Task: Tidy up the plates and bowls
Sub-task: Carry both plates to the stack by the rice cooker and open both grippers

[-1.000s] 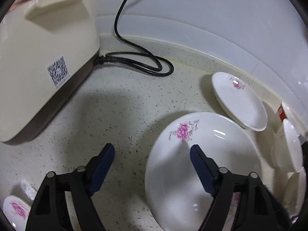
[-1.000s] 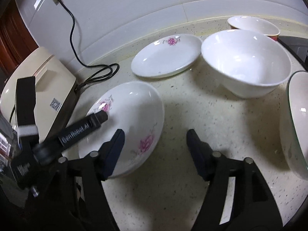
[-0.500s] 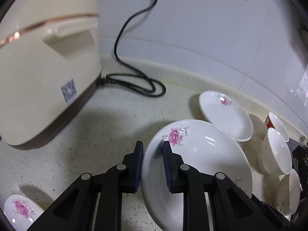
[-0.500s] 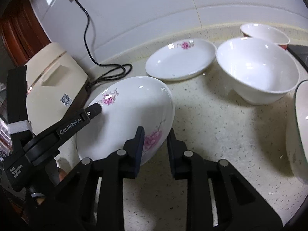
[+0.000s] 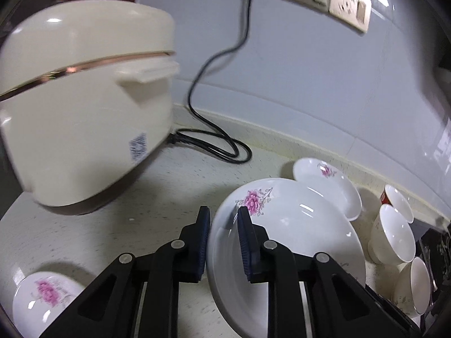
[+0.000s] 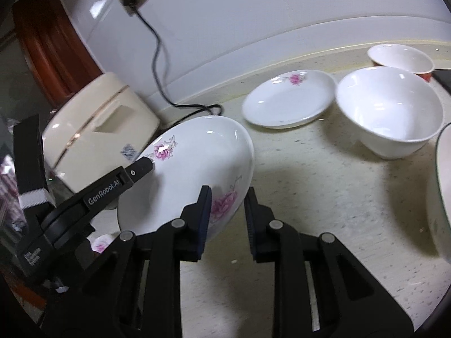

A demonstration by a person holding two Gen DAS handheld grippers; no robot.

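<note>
A large white plate with pink flowers (image 5: 296, 242) (image 6: 197, 166) is held up off the speckled counter, tilted. My left gripper (image 5: 224, 225) is shut on its left rim; it shows in the right wrist view (image 6: 141, 169) too. My right gripper (image 6: 227, 205) is shut on its near right rim. A smaller flowered plate (image 5: 335, 186) (image 6: 287, 98) lies on the counter behind it. White bowls (image 5: 394, 236) (image 6: 391, 109) stand to the right.
A cream rice cooker (image 5: 84, 107) (image 6: 95, 132) stands at the left, its black cord (image 5: 214, 143) running to a wall socket. A small flowered dish (image 5: 42, 298) sits at the near left. A red-based bowl (image 6: 400, 59) is by the back wall, another bowl (image 6: 442, 191) at the right edge.
Both grippers closed on the large plate's rim and lifted it off the counter, tilting it. Both views have risen and pulled back.
</note>
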